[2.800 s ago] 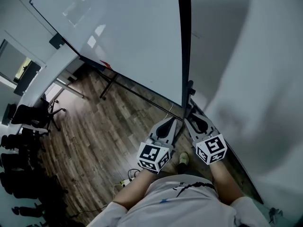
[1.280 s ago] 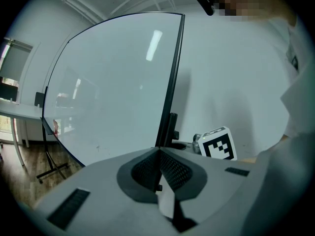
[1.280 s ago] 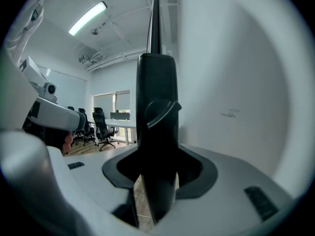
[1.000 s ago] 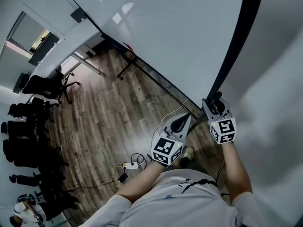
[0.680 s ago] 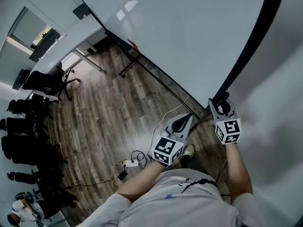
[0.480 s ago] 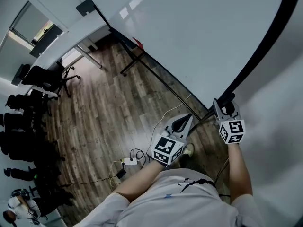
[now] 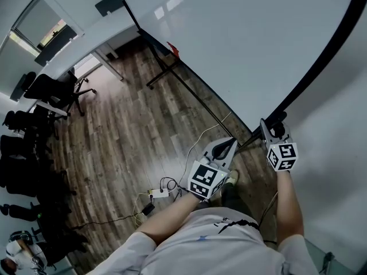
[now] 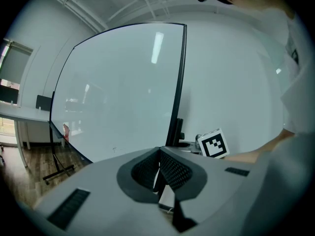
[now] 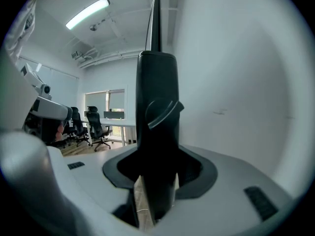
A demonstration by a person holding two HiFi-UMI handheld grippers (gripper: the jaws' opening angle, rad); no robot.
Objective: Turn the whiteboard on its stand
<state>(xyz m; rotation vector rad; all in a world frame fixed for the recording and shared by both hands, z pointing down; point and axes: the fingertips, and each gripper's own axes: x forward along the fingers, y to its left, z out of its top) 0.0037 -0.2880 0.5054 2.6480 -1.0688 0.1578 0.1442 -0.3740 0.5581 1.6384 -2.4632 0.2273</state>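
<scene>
The black side post (image 9: 156,107) of the large white whiteboard (image 7: 241,44) is clamped by the right tongs (image 7: 274,129), prob. as lever for turning; the left tongs (image 8: 158,156) are closed, empty.

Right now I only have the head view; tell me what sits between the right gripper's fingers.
Observer: The right gripper view shows the whiteboard's black side frame filling the gap. The right gripper is clamped on it.
Operator: Now report the left one.
Observer: In the left gripper view, the left gripper has its fingers pressed together with nothing between them.
</scene>
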